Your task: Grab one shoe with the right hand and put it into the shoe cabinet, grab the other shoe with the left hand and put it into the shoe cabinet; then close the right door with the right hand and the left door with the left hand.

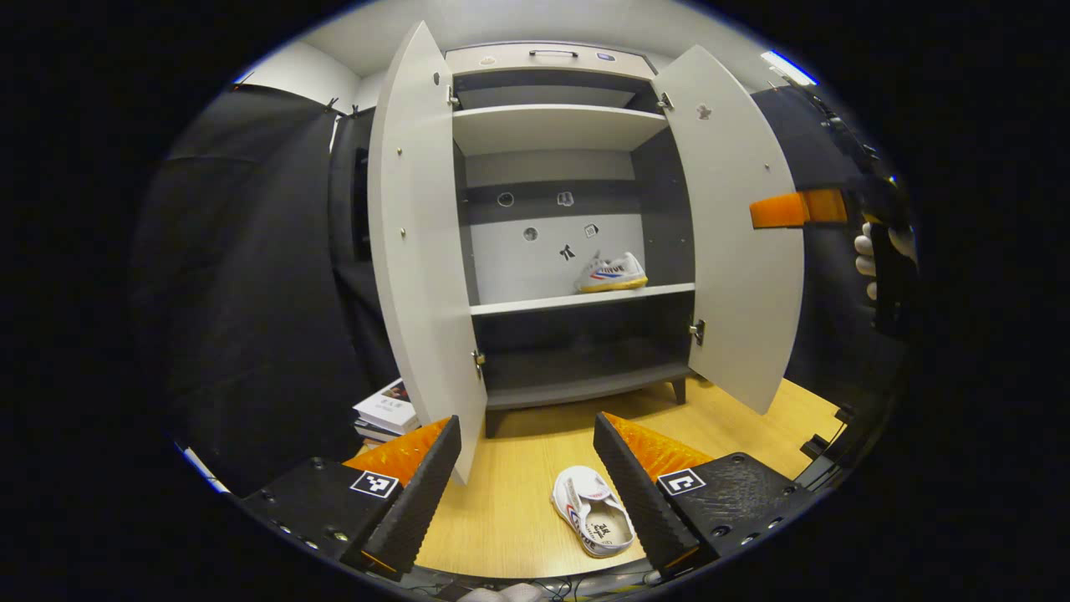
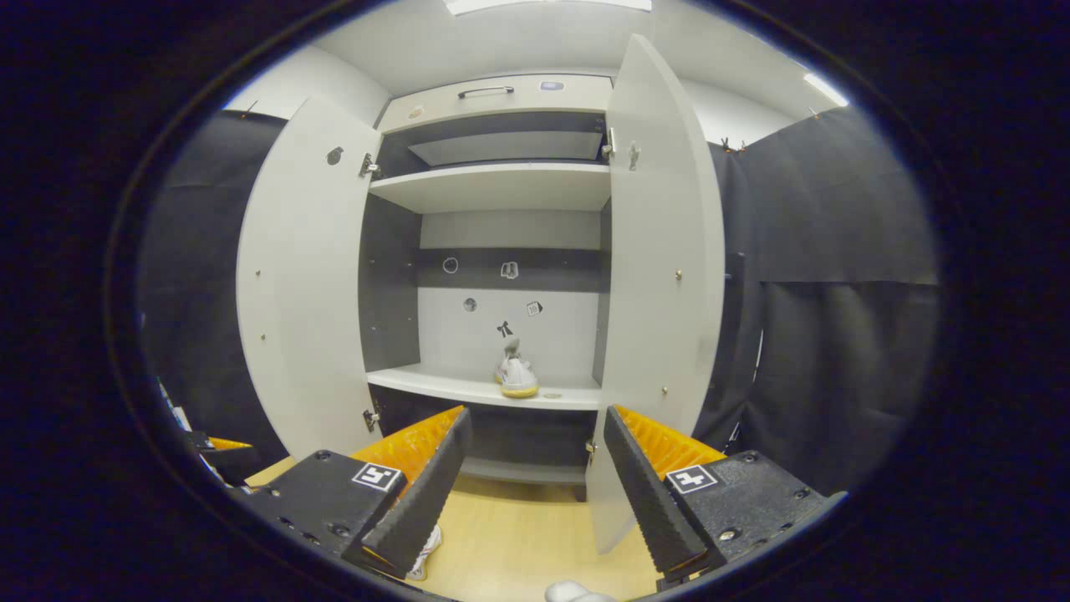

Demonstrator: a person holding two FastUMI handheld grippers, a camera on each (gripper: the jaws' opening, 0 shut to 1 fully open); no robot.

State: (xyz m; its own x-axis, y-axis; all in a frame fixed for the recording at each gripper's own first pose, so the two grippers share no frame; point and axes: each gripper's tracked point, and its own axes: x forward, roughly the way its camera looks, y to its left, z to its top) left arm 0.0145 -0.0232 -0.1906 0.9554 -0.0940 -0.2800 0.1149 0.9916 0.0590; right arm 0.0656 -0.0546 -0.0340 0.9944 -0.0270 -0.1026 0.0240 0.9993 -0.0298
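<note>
The shoe cabinet [image 1: 552,130] stands with both doors swung wide. One white shoe [image 1: 610,273] with a yellow sole rests on its middle shelf, right of centre; in the right gripper view that shoe [image 2: 518,376] appears end-on. The other white shoe [image 1: 595,512] lies on the wooden floor, sole down, below my left gripper [image 1: 527,426], which is open and holds nothing. My right gripper [image 2: 537,418] is open and empty, facing the cabinet from in front of the right door [image 2: 656,276]. From the left gripper view, the right gripper [image 1: 798,209] hangs beside the right door, held by a hand [image 1: 869,251].
A stack of books [image 1: 389,410] lies on the floor behind the left door [image 1: 418,242]. Black cloth walls close in on both sides. The lower shelf [image 1: 585,386] and top shelf [image 1: 552,125] hold nothing. Bare wood floor [image 1: 736,426] stretches in front of the cabinet.
</note>
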